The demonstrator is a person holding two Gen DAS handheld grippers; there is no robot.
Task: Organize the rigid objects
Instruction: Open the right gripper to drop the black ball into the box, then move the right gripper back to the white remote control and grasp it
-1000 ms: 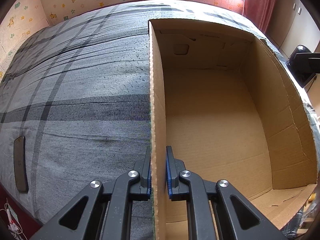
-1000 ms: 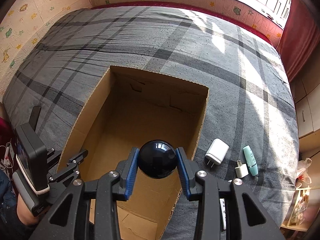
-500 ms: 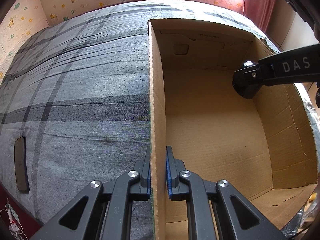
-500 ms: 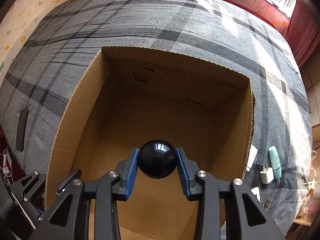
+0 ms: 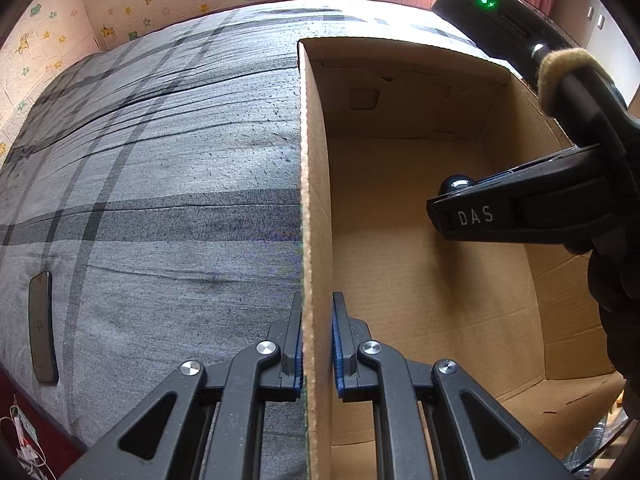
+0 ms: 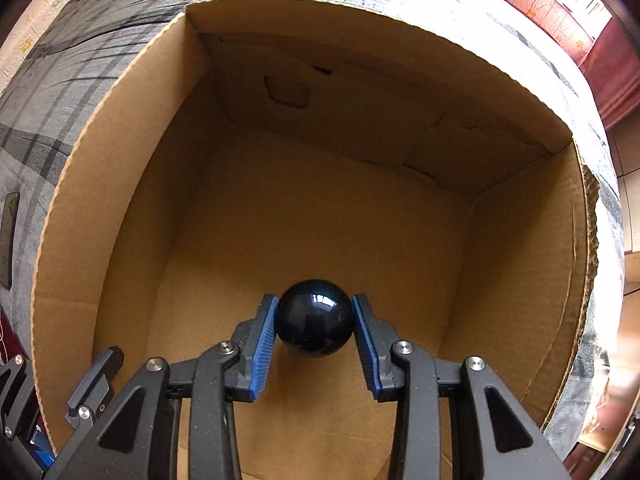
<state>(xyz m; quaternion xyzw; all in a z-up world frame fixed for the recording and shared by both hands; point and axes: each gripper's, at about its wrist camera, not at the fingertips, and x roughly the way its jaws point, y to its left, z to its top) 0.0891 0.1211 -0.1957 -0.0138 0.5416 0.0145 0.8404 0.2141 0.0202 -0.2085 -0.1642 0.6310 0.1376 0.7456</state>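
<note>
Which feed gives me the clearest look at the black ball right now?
The right wrist view: the black ball sits whole and centred between the right tool's blue pads, inside the cardboard box. The left wrist view shows only its top behind that tool.

The cardboard box [image 6: 132, 168] is plain brown corrugated board, matt and slightly fibrous, its cut rim showing the fluted edge along the upper left of the right wrist view. The ball [image 6: 315, 319] at lower centre is dark blue-black and highly glossy — a smooth, hard-looking surface with bright reflections. The right gripper [image 6: 315, 344] is matt black plastic with shiny metal rivets; its pads [image 6: 262, 350] are blue and finely ribbed. In the left wrist view, the left gripper [image 5: 317, 344] has the same finish, and the bedsheet [image 5: 160, 184] filling the left half is woven grey plaid cloth — matt, faintly creased. A phone [image 5: 42, 326] at lower left has a smooth, dully reflective face.
</note>
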